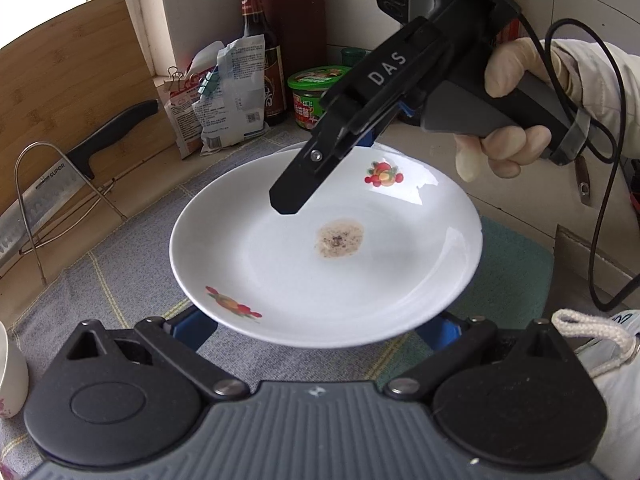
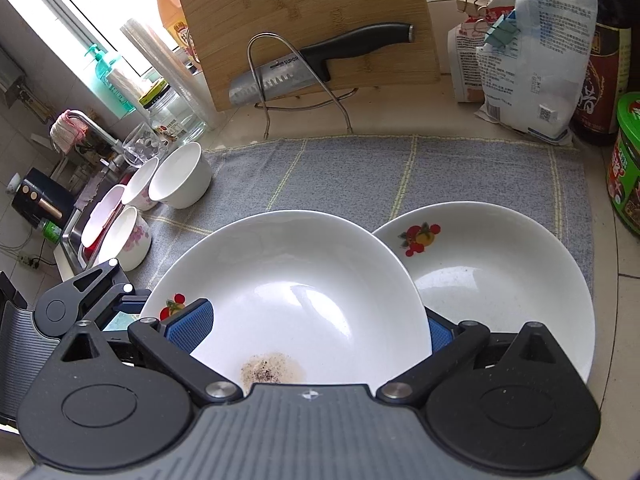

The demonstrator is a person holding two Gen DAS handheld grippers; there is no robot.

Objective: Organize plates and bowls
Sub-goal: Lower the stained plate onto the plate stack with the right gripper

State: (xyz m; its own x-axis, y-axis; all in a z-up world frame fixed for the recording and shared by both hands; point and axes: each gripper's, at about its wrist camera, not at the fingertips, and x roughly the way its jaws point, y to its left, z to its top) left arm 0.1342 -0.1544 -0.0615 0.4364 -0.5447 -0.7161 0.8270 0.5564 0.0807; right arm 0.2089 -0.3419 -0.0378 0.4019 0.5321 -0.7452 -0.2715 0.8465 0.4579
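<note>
A white plate with fruit prints and a brown stain [image 1: 320, 256] [image 2: 296, 288] is held above the grey cloth. My right gripper [image 1: 316, 168] [image 2: 316, 328] grips its rim, one blue pad [image 2: 188, 326] over the plate, the other under it. My left gripper [image 1: 320, 332] is open with its fingers spread under the plate's near rim. A second fruit-print plate [image 2: 500, 280] lies on the cloth [image 2: 360, 172] to the right. Several white bowls [image 2: 180, 178] stand at the cloth's left edge.
A bamboo cutting board [image 2: 304, 20] and a knife on a wire rack [image 2: 312, 68] stand behind the cloth. Bags [image 2: 528, 52], a sauce bottle [image 1: 262, 52] and a green tub [image 1: 316, 92] sit at the back right. A sink lies at left.
</note>
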